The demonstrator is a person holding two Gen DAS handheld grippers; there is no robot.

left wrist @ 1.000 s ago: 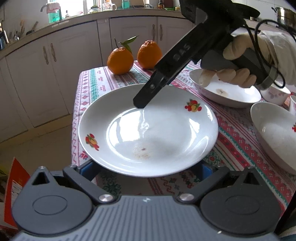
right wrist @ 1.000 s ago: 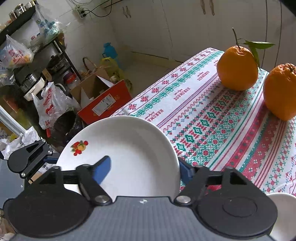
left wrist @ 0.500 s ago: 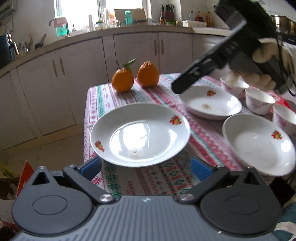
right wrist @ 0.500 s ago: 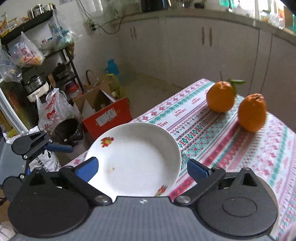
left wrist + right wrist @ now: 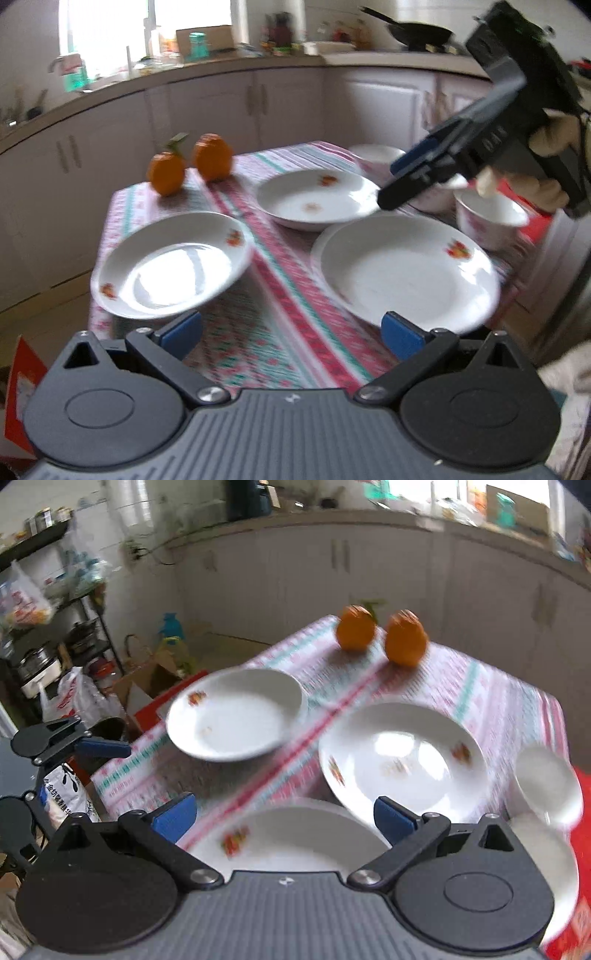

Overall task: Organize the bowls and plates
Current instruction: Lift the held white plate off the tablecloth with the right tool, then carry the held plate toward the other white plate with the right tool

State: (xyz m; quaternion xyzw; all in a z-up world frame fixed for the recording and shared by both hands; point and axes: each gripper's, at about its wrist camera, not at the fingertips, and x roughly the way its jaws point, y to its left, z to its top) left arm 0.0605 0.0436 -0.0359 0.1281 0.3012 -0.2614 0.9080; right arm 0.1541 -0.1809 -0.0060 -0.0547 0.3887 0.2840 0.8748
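Note:
Three white plates with fruit prints lie on the patterned tablecloth: one at the left corner, one farther back, and a larger one near me. White bowls stand at the right side. My left gripper hovers open off the table's near edge, holding nothing. My right gripper hangs open and bare above the near plate, in a gloved hand.
Two oranges sit at the far left corner of the table. Another bowl stands behind the far plate. White kitchen cabinets run behind the table. Boxes and bags crowd the floor to the left.
Both grippers have drawn back and up from the left plate, which now rests alone on the cloth. The right jaws have spread wider. More plates and bowls have come into view.

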